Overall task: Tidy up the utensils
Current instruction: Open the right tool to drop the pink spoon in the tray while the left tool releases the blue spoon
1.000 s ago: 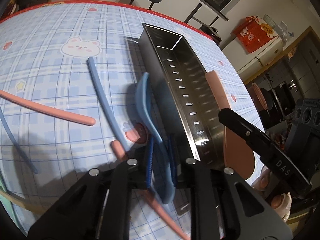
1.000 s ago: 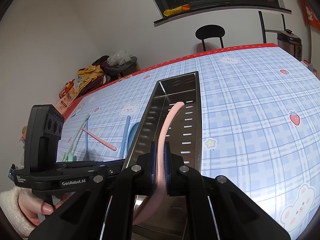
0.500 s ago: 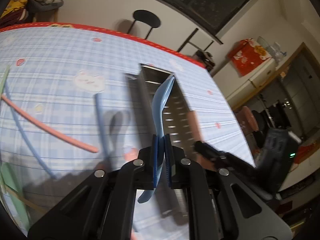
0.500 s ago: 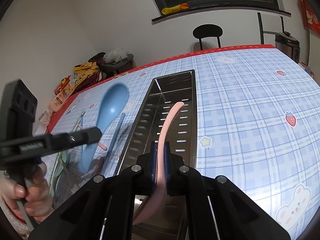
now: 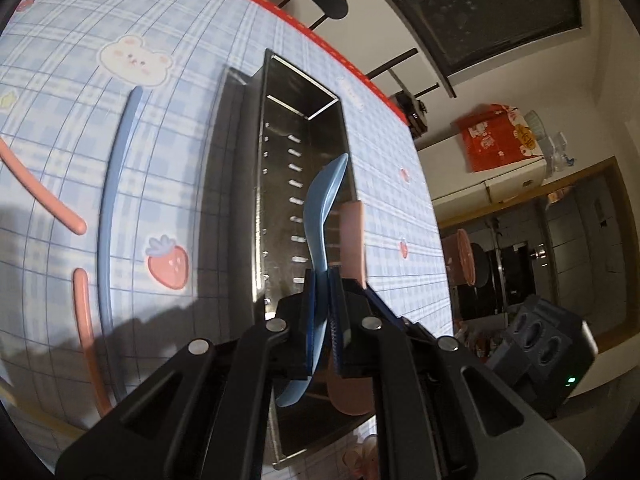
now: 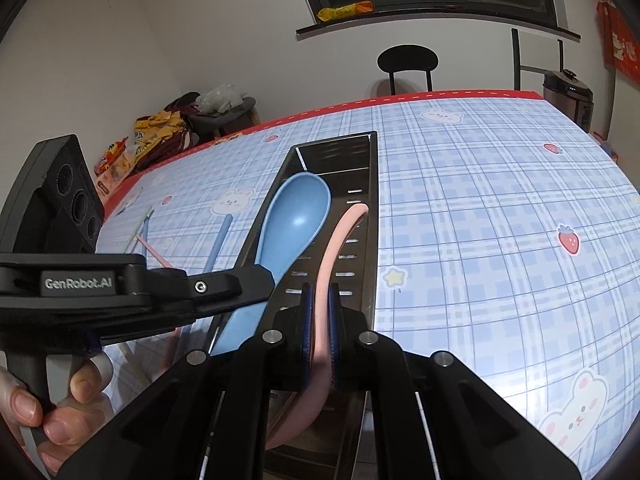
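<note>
Gripping blue spoon (image 5: 322, 216) above metal tray (image 5: 280, 128)

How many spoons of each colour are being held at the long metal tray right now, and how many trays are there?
blue plastic spoon: 1
pink plastic spoon: 1
perforated stainless steel tray: 1
Total: 3
</note>
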`<state>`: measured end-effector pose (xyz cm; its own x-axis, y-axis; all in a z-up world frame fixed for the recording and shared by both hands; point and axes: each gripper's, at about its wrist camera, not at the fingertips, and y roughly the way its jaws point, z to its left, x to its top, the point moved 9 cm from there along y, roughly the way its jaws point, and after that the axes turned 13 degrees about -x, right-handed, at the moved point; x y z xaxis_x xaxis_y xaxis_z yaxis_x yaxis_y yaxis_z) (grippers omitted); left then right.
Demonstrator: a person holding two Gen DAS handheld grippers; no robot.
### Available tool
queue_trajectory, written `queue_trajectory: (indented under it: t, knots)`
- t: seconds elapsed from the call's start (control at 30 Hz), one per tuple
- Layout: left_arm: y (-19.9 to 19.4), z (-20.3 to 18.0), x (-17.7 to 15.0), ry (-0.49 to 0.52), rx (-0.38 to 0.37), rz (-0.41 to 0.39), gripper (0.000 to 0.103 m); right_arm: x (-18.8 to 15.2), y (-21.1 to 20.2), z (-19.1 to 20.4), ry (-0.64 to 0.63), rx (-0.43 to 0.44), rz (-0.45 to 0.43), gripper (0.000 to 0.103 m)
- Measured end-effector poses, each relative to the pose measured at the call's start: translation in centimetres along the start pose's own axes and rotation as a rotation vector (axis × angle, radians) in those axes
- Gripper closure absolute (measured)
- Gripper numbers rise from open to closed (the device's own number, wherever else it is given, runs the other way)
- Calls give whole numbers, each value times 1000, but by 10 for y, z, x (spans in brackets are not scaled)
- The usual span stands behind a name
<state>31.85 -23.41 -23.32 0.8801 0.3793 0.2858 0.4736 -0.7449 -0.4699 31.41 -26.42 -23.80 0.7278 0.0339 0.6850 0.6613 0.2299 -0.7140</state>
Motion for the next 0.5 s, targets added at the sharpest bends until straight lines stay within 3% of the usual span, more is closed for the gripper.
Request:
queue_trajectory:
  t: [0.17,0.33,0.4,0.5]
  knots:
    - [-11,-3,5,48,17,-20,76,3,-5,0,3,-2,-20,91]
    - [-41,-9,18,137,70,-77,58,7,-10,2,8,2,-47,63]
    - [-57,-6,22,156,98,-107,52,9,-15,5,-4,-27,-71,37]
    - [-79,0,28,154,120,-136,40,11,-22,12,-28,-23,-103,27]
